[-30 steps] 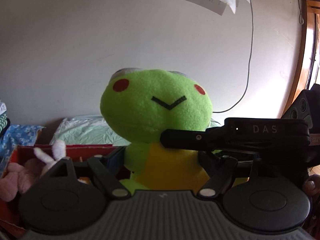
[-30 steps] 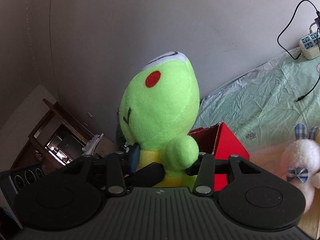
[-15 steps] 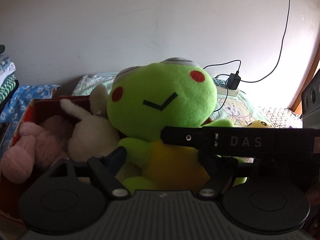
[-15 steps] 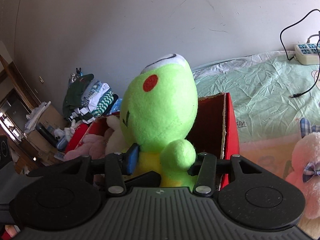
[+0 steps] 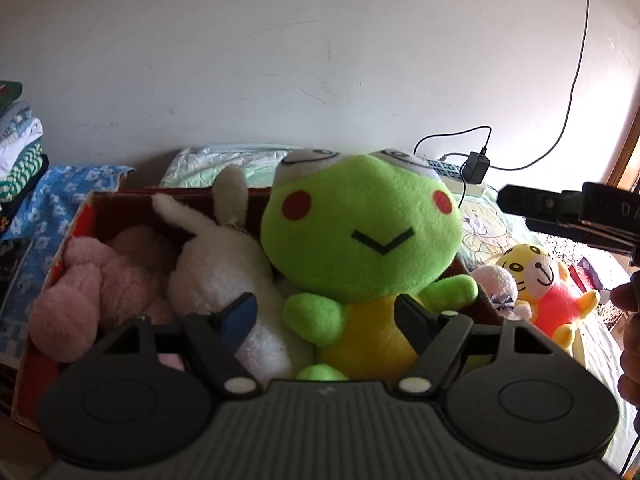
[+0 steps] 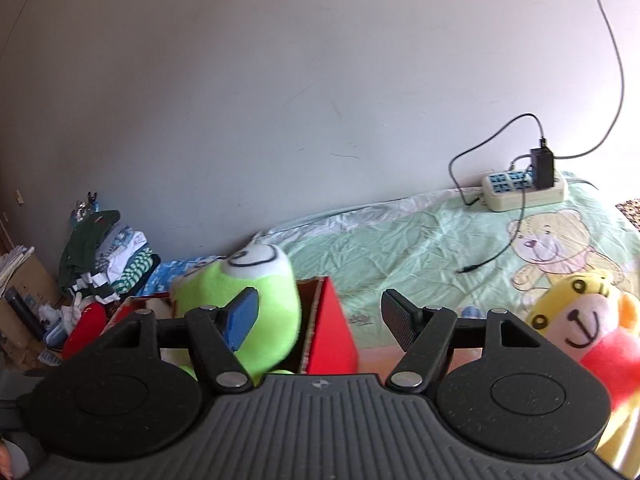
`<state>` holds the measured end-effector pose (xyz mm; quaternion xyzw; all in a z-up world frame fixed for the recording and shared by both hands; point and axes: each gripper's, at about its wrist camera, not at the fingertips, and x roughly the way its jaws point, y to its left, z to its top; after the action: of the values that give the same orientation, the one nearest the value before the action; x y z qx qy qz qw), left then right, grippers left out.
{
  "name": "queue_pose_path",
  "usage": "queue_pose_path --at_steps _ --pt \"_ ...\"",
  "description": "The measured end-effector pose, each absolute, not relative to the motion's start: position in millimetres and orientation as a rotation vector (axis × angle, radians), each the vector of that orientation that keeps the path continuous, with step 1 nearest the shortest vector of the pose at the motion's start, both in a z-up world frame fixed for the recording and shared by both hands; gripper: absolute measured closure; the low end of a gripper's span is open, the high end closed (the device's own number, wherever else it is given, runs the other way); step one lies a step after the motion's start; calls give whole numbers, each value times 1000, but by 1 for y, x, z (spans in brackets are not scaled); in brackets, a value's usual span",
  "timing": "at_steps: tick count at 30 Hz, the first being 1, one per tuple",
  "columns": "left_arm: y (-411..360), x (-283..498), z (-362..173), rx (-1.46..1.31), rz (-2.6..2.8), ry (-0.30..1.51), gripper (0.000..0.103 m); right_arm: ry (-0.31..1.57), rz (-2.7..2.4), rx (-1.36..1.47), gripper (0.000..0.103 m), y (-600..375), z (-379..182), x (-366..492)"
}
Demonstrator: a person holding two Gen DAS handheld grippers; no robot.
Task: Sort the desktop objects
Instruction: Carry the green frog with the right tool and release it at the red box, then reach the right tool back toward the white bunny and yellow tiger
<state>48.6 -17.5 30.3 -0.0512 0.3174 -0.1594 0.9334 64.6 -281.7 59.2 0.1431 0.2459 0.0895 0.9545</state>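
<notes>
The green frog plush (image 5: 360, 240) sits upright in the red cardboard box (image 5: 80, 216), leaning on a white bunny (image 5: 224, 264) beside a pink plush (image 5: 92, 300). My left gripper (image 5: 326, 318) is open, its fingers on either side of the frog's yellow belly, and the blue pad stands clear of the frog's arm. My right gripper (image 6: 320, 320) is open and empty, off to the right of the box (image 6: 332, 320). From there the frog (image 6: 256, 280) shows behind its left finger. That gripper's finger (image 5: 560, 212) pokes in at the right of the left wrist view.
A yellow tiger plush (image 5: 548, 292) (image 6: 584, 320) and a small pink plush with a bow (image 5: 496, 284) lie right of the box on the green sheet. A power strip (image 6: 520, 188) with cables sits by the wall. Folded clothes (image 6: 108, 256) are stacked at the left. A hand (image 5: 628, 340) shows at the right edge.
The frog came down from the air into the red box. My right gripper let go of it and pulled away to the right. The left gripper's blue pad came off the frog.
</notes>
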Motion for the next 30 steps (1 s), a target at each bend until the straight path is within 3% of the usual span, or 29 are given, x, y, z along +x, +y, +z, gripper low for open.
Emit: queue_pose_path --at_steps 8,12,19,27,30 --pt "-65 20 72 -66 -440 559 25 640 -7 424 43 -370 19 44" --pt "-116 9 80 -7 -533 539 19 659 -4 437 45 -384 12 37" --pt "-181 11 71 23 -579 593 19 675 49 379 45 -400 14 25" --pt "-212 10 54 -5 -536 637 9 699 139 319 45 -417 12 27" --pt "-221 12 44 -14 -516 652 10 709 193 330 50 -423 13 37"
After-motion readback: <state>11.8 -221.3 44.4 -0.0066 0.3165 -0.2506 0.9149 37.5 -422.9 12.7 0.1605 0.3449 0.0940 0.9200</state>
